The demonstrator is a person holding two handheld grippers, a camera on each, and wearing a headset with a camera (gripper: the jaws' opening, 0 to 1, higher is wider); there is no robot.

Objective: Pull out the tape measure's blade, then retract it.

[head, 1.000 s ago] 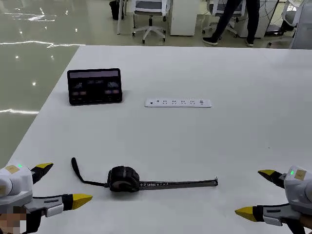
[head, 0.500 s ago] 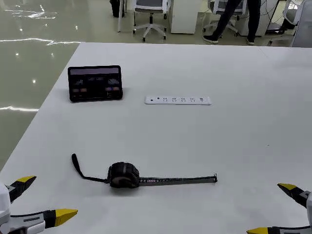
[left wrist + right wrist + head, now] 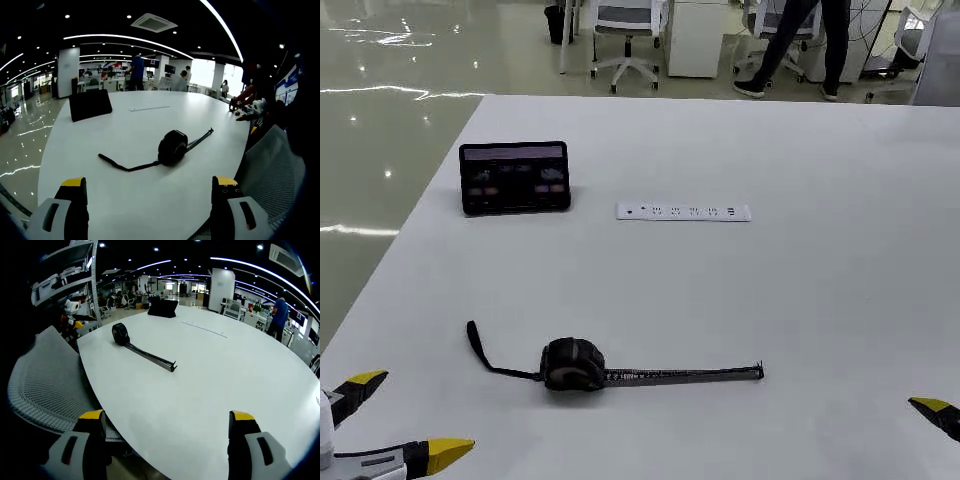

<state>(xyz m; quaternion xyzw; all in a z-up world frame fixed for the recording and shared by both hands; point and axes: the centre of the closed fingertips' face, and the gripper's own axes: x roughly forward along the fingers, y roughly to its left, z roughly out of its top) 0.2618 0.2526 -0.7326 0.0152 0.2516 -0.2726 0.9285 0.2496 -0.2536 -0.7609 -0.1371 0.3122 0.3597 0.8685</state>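
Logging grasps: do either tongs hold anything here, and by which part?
Nothing held. Left tongs and right tongs are open; the tape measure lies untouched on the table.

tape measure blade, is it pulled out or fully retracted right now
Pulled out. The blade lies flat on the table, stretching from the black case to its end hook.

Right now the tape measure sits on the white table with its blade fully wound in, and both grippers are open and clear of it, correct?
Not quite. The head view shows the blade pulled out of the tape measure, lying flat on the table. The left gripper and right gripper are indeed open and clear of it.
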